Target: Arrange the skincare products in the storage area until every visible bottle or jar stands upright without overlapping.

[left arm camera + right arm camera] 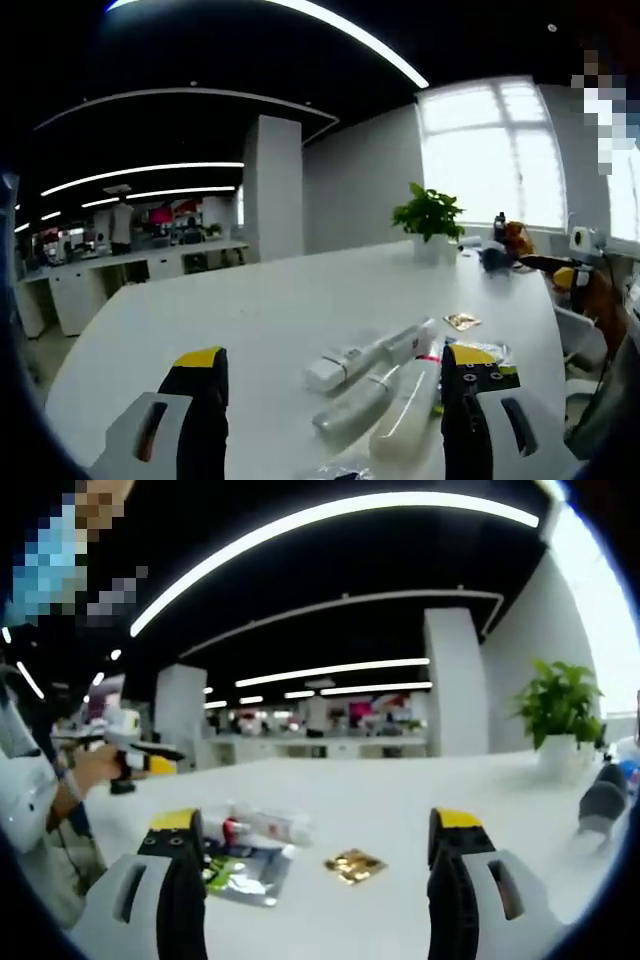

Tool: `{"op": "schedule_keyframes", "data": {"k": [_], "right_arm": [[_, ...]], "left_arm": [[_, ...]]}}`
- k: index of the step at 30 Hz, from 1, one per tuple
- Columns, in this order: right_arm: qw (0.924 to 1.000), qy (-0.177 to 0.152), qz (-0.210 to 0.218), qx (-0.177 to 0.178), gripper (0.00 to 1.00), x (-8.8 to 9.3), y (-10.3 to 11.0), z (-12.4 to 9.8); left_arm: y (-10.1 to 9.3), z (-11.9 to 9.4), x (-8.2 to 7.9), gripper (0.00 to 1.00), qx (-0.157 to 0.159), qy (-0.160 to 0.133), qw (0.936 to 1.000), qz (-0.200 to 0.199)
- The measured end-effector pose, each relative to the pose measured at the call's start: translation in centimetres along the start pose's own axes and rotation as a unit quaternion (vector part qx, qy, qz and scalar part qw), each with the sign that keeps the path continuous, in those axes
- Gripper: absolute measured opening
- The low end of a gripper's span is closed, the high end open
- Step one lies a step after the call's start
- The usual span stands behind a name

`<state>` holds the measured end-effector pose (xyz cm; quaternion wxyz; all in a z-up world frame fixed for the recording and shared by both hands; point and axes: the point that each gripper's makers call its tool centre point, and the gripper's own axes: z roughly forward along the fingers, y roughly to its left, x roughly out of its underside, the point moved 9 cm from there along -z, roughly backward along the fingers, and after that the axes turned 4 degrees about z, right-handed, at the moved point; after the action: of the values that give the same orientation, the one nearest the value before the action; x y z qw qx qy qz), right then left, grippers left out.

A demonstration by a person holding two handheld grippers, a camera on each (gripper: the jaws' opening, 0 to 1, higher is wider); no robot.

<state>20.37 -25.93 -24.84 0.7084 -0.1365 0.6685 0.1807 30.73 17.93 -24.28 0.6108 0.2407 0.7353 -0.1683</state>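
Observation:
Three white skincare bottles lie on their sides on the white table (250, 310), close together. The upper one (368, 357) has a dark band, the middle one (352, 402) is grey-white, and the third (405, 412) rests beside my right jaw. My left gripper (335, 362) is open, low over the table, with the bottles between and ahead of its jaws. In the right gripper view a clear bottle with a red band (268, 827) lies flat ahead of my right gripper (315, 822), which is open and holds nothing.
A gold sachet (462, 321) lies beyond the bottles; the gold sachet (353, 865) and a clear green-printed packet (240, 872) lie between the right jaws. A potted plant (430, 215) stands at the far table edge. A person (40, 790) at the left holds a yellow-tipped tool (130, 748).

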Motion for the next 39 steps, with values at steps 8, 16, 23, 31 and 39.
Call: {"op": "schedule_keyframes", "data": {"k": [8, 16, 23, 31, 39], "right_arm": [[1.0, 0.0, 0.0, -0.002, 0.91, 0.0, 0.1, -0.2], [1.0, 0.005, -0.002, 0.001, 0.91, 0.1, 0.1, -0.6], [1.0, 0.009, 0.005, 0.001, 0.91, 0.4, 0.1, -0.5], [1.0, 0.003, 0.005, 0.006, 0.91, 0.2, -0.2, -1.0], [0.9998, 0.005, 0.012, 0.018, 0.91, 0.4, -0.8, -1.7]], "left_arm": [[0.8, 1.9, -0.3, 0.9, 0.009, 0.023, 0.9993, 0.028], [1.3, 3.9, -0.1, 0.89, 0.028, 0.059, 0.9968, 0.046], [1.9, 5.2, 0.2, 0.88, 0.018, 0.096, 0.9917, 0.084], [2.1, 7.5, -0.1, 0.88, 0.011, 0.106, 0.9883, 0.109], [2.2, 9.1, -0.3, 0.85, 0.024, 0.126, 0.9856, 0.11]]}}
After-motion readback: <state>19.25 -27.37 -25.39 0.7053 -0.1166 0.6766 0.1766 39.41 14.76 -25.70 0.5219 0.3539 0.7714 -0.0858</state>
